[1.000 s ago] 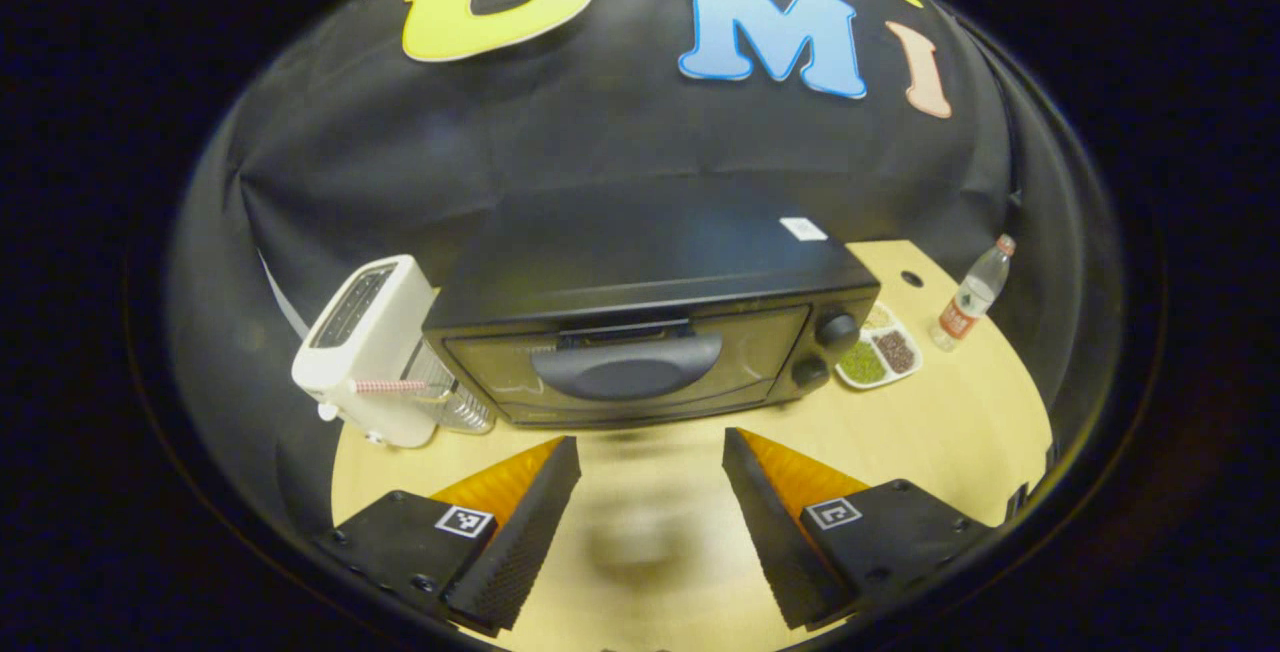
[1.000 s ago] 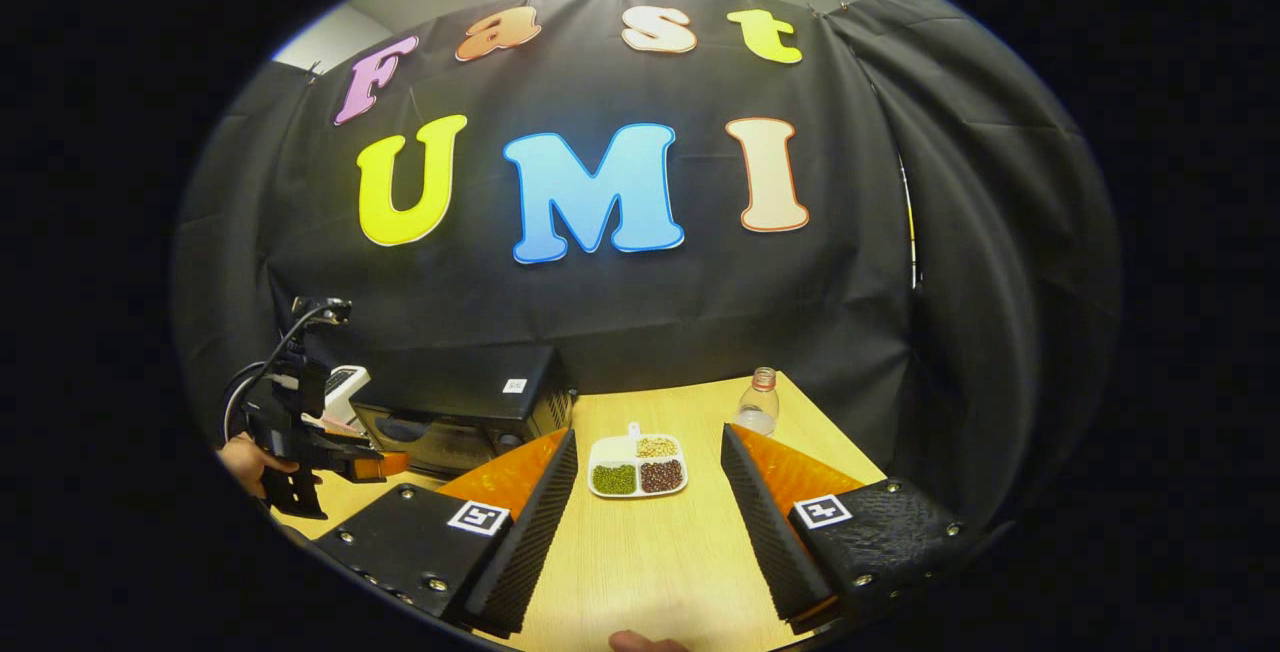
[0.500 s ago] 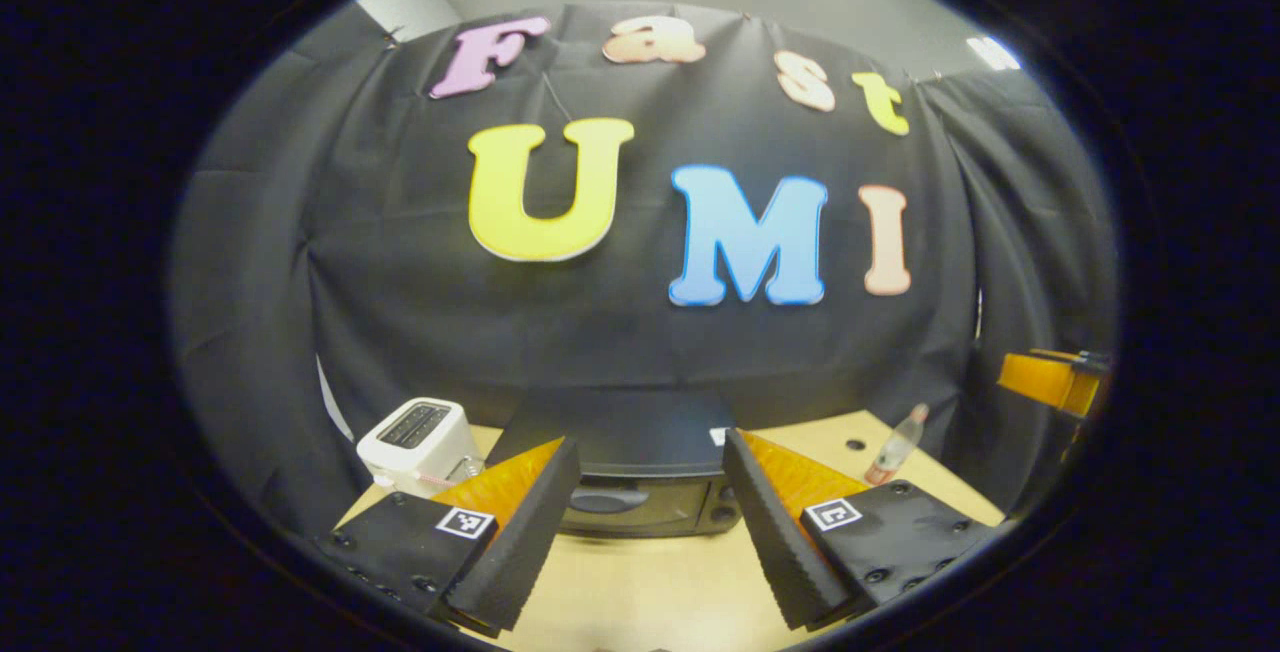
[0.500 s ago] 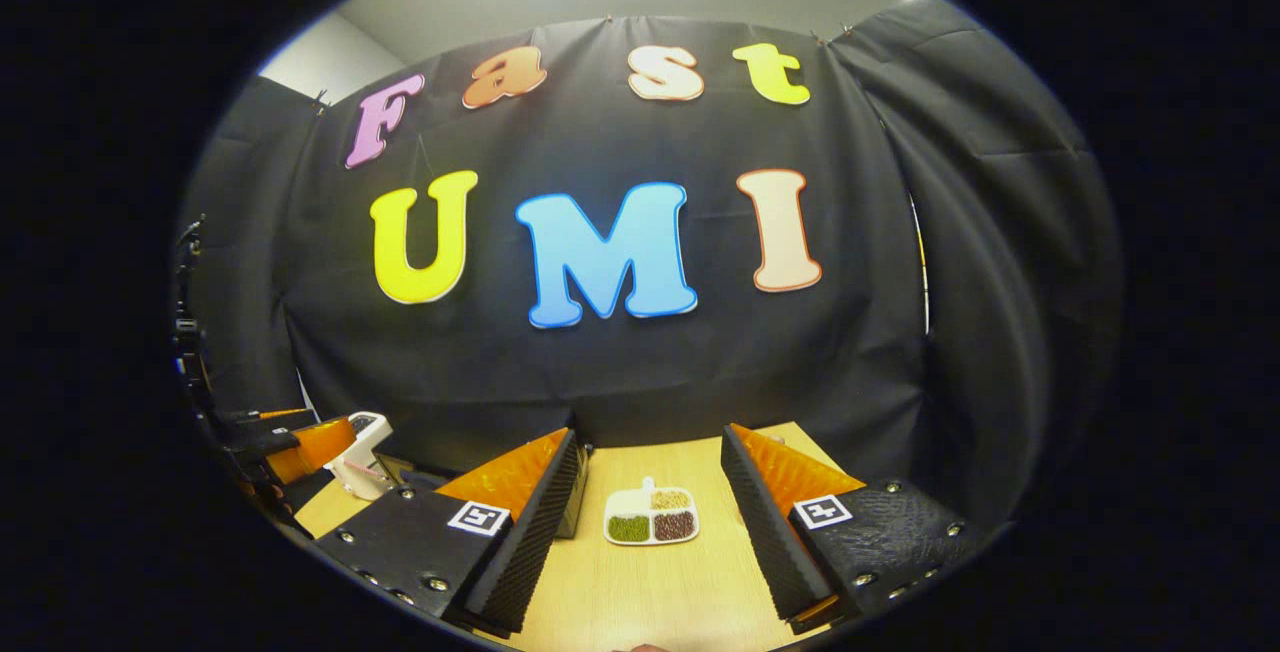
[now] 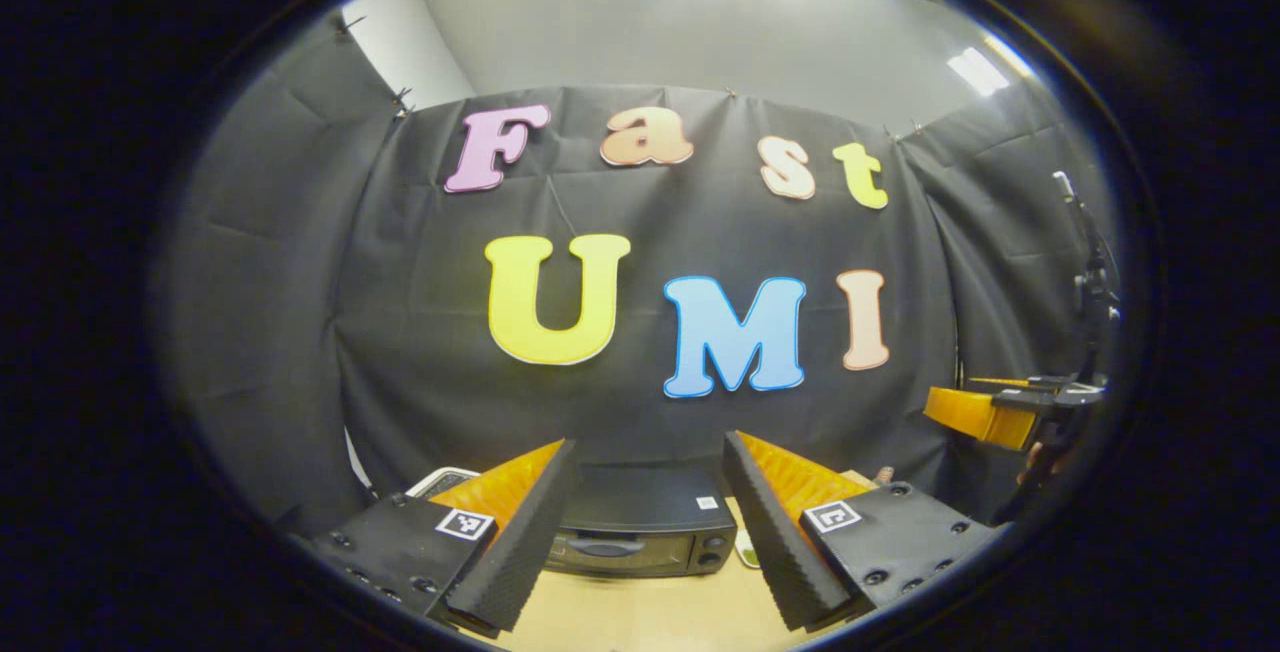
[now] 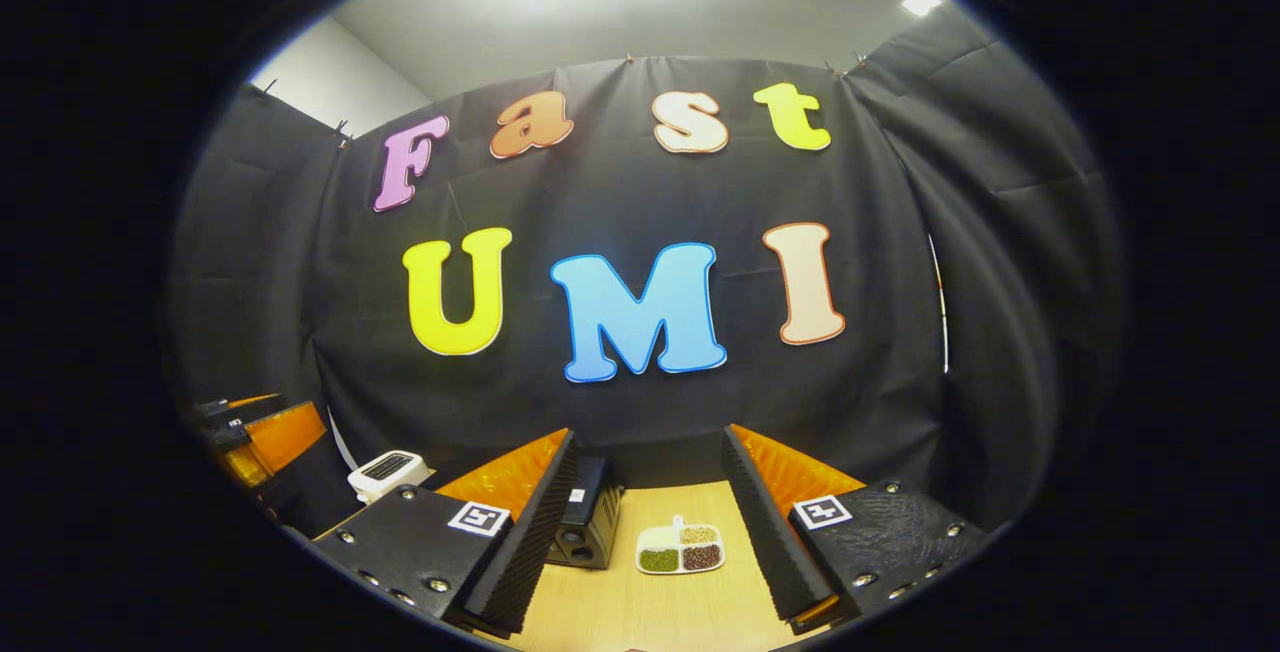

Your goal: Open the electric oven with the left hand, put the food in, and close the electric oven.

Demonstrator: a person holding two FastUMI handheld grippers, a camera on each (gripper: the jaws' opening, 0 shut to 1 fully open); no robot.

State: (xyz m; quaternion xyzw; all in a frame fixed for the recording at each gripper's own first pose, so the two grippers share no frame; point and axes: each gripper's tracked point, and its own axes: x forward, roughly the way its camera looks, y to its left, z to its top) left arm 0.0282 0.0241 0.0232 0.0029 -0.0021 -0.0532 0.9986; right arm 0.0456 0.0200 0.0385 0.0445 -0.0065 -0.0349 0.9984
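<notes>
The black electric oven (image 5: 640, 530) stands on the wooden table (image 5: 650, 617) with its door shut, far ahead of my left gripper (image 5: 650, 442). That gripper is open and holds nothing. In the right gripper view the oven (image 6: 590, 522) shows end-on, with a white divided food tray (image 6: 680, 549) of green, brown and pale grains to its right. My right gripper (image 6: 648, 432) is open and empty, raised well above the tray. The right gripper (image 5: 990, 412) also appears at the right edge of the left gripper view, and the left gripper (image 6: 265, 437) at the left edge of the right gripper view.
A white toaster (image 6: 388, 472) sits left of the oven; its top (image 5: 440, 480) peeks out behind my left finger. A hand (image 5: 1040, 457) holds the far gripper. Bare table (image 6: 620, 602) lies in front of the tray.
Both grippers have pulled back and lifted away from the table, so the oven and tray look smaller and lower. The oven door stays shut and both grippers stay open.
</notes>
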